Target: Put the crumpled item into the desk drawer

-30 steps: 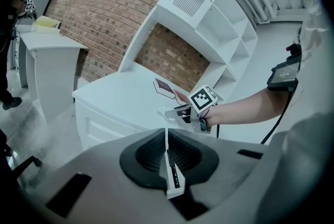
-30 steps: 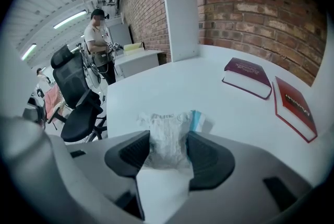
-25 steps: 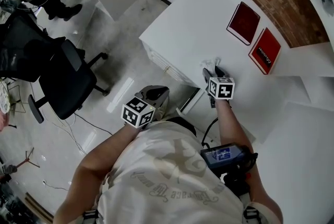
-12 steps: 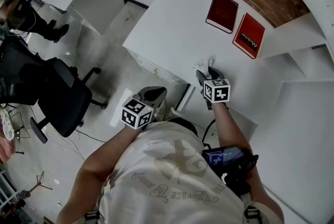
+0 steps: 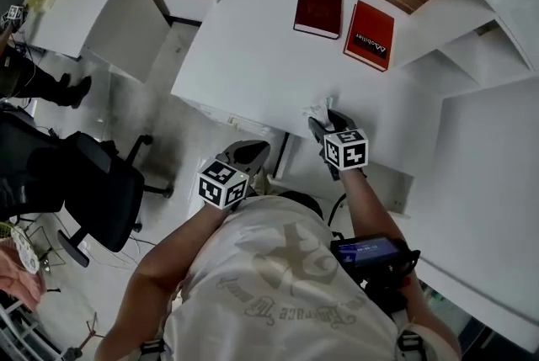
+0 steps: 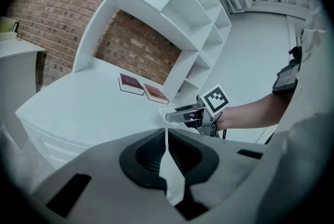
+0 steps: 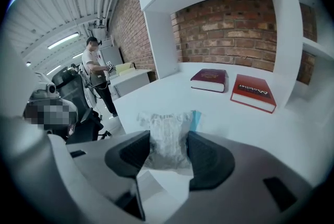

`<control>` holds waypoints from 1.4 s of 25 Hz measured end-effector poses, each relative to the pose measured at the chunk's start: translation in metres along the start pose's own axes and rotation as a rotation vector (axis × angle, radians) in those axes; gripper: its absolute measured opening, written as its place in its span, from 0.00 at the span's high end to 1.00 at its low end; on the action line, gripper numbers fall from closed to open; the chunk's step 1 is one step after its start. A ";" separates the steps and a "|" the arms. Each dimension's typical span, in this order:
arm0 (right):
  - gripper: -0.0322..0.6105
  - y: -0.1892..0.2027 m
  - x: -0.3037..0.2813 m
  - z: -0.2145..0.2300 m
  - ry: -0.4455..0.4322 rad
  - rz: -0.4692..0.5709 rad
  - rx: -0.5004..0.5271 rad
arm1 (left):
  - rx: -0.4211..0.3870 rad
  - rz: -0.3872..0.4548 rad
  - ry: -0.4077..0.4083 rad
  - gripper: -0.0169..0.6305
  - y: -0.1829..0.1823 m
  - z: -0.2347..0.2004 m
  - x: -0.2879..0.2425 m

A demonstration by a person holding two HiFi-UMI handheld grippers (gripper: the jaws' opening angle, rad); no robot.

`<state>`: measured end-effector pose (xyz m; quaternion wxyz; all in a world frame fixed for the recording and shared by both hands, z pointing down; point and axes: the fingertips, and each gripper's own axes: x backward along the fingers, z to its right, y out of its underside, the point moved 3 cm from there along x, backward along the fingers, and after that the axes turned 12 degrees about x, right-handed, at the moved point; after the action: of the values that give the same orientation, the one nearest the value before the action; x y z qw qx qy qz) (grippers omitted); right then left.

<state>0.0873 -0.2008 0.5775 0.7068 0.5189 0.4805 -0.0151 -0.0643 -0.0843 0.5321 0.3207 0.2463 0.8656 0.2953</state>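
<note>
The left gripper (image 5: pixel 249 151) hangs off the near edge of the white desk (image 5: pixel 253 65) with its fingers (image 6: pixel 143 157) closed together on nothing, while the right gripper (image 5: pixel 321 122) has its fingers (image 7: pixel 209 157) clamped on the crumpled white wrapper (image 7: pixel 167 137) at that near edge, with a dark red book (image 5: pixel 318 8) and a red book (image 5: pixel 368 34) lying at the far side.

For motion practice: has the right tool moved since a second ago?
No: right tool still grips the crumpled item at the desk front edge; the camera turned.
</note>
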 end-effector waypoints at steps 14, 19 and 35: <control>0.58 0.043 0.044 0.018 0.089 0.002 -0.141 | -0.080 -0.098 0.138 0.92 -0.006 0.026 -0.047; 0.58 0.056 0.058 0.022 0.124 0.001 -0.188 | -0.101 -0.129 0.172 0.92 -0.006 0.034 -0.056; 0.58 0.099 0.095 0.002 0.189 -0.031 -0.295 | -0.138 -0.230 0.273 0.92 0.016 0.059 -0.067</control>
<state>0.1911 -0.1109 0.5827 0.7267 0.4011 0.5498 0.0936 0.0255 -0.0935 0.5337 0.2478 0.0807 0.9012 0.3463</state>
